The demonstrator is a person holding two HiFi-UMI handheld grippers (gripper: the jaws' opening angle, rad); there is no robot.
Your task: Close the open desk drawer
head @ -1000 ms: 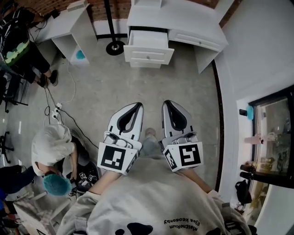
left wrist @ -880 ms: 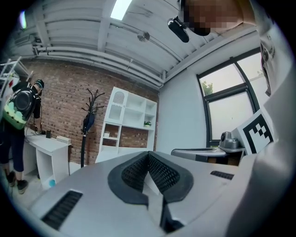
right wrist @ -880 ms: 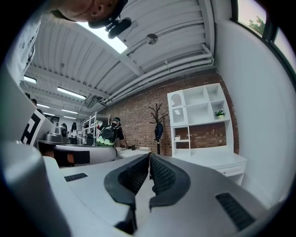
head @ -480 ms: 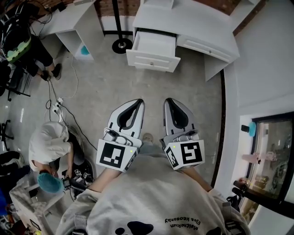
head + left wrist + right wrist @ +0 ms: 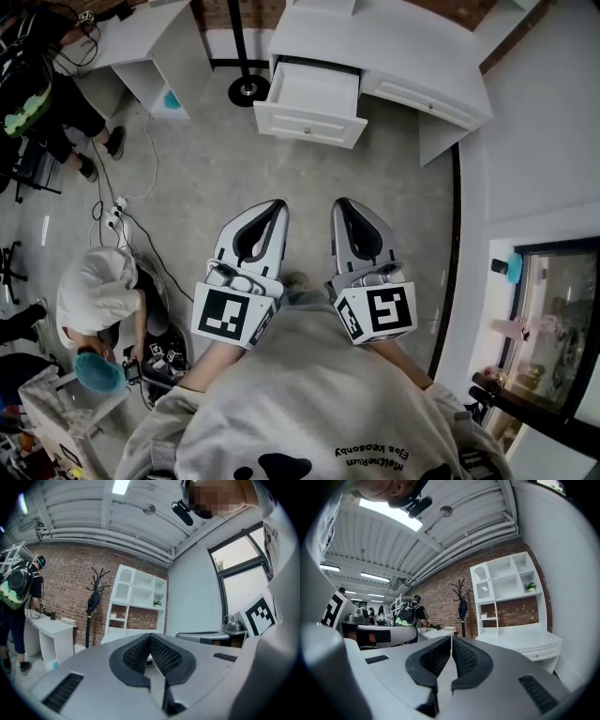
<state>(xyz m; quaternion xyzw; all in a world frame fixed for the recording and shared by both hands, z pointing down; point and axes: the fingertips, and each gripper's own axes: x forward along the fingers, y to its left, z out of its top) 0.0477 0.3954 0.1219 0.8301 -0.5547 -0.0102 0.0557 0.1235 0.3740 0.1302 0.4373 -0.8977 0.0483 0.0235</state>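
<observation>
A white desk (image 5: 375, 42) stands at the top of the head view, and its left drawer (image 5: 311, 105) is pulled out, with a small knob on the front. Both grippers hang over the grey floor well short of the desk, side by side. My left gripper (image 5: 277, 203) is shut with nothing in it, and so is my right gripper (image 5: 339, 203). In the left gripper view the left gripper (image 5: 150, 636) has its pads pressed together. The right gripper (image 5: 451, 638) is shut too, with the desk (image 5: 520, 638) ahead at its right.
A coat stand base (image 5: 247, 91) sits left of the drawer. A second white desk (image 5: 141, 33) is at the upper left. A person (image 5: 98, 298) crouches at the left among cables (image 5: 120, 214). A white wall (image 5: 534, 122) runs along the right. A shelf unit (image 5: 508, 590) tops the desk.
The desk and drawer have slid slightly lower and right in the head view. Both grippers stay shut, side by side.
</observation>
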